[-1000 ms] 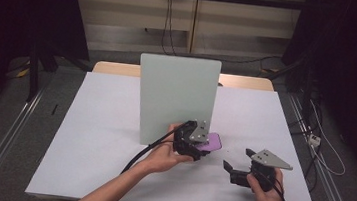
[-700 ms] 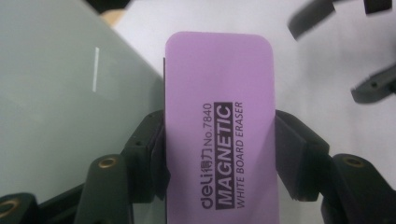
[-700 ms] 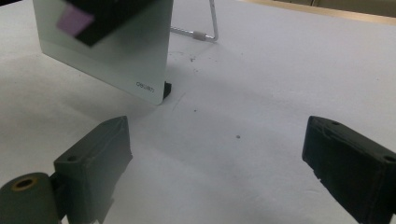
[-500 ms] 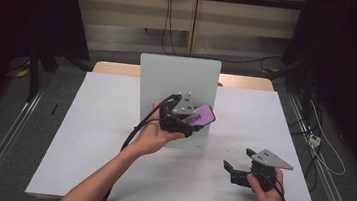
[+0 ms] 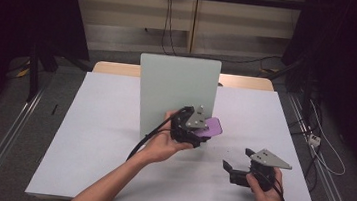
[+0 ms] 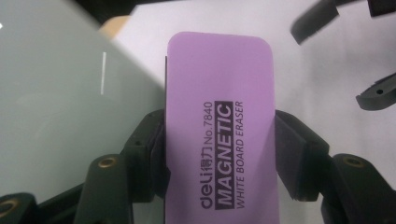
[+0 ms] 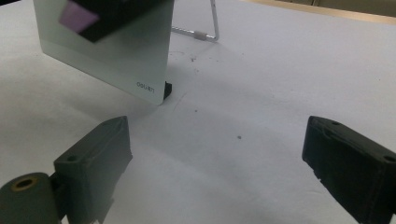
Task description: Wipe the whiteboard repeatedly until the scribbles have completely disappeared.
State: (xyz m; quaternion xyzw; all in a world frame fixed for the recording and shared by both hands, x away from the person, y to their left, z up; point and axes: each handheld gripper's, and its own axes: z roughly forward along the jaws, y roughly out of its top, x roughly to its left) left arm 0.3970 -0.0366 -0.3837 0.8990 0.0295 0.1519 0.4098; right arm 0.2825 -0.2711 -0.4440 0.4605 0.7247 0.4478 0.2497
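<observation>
On the white table [image 5: 112, 139], my left gripper [image 6: 219, 154] clamps the purple magnetic whiteboard eraser [image 6: 219, 121] by its long edges (light, rigid, likely slick plastic) beside the upright whiteboard [image 5: 173, 87], while my right gripper [image 7: 224, 172] rests with jaws apart.

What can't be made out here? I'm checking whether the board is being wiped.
- Contact between eraser and board: high view, the left gripper covers it.
- Eraser's felt side: left gripper view, faces away.
- Marks on the board: none legible; right gripper view shows reflections.
</observation>
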